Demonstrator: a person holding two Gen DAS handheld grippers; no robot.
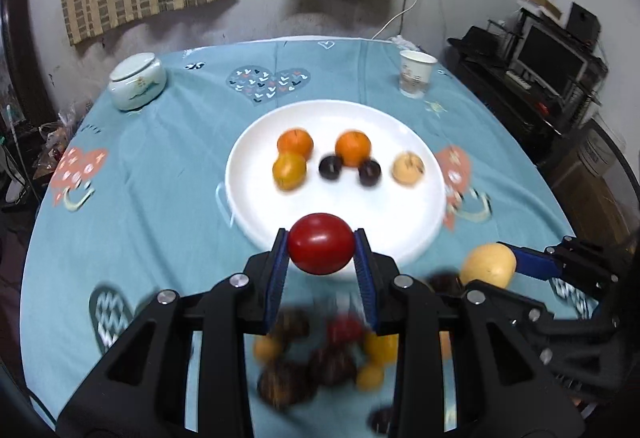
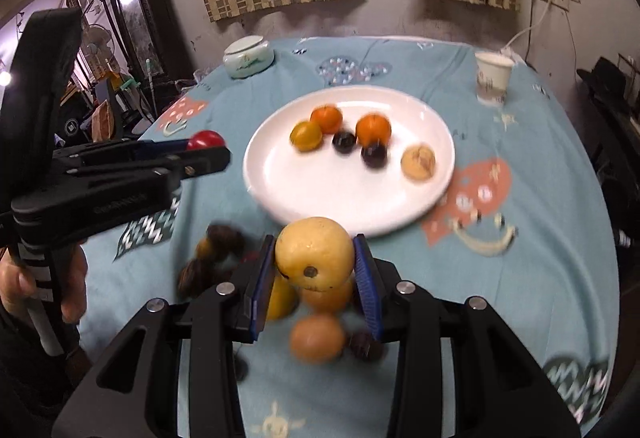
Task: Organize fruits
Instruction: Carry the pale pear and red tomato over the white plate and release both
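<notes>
White plate (image 1: 400, 250), centre of the left wrist frame, on the blue patterned tablecloth (image 1: 160, 198): holds two oranges (image 1: 295, 143), one yellow-orange fruit (image 1: 289, 170), two dark plums (image 1: 330, 167) and one pale tan fruit (image 1: 407, 168), set in a loose row across its far half; near half bare.

Lidded ceramic jar (image 1: 137, 81), upper left of the frame: closed, contents not visible.

Paper cup (image 1: 416, 73), upper right: upright, interior not visible.

Left gripper (image 1: 321, 250), lower centre: clamped on a red fruit (image 1: 321, 243), held above the plate's near rim.

Right gripper (image 2: 316, 258), lower centre of the right wrist frame: clamped on a yellow fruit (image 2: 316, 252), just short of the plate's near edge.

Loose pile of fruit (image 1: 320, 358), bottom of the frame, on the cloth beneath the grippers: dark, red and yellow pieces, blurred.
</notes>
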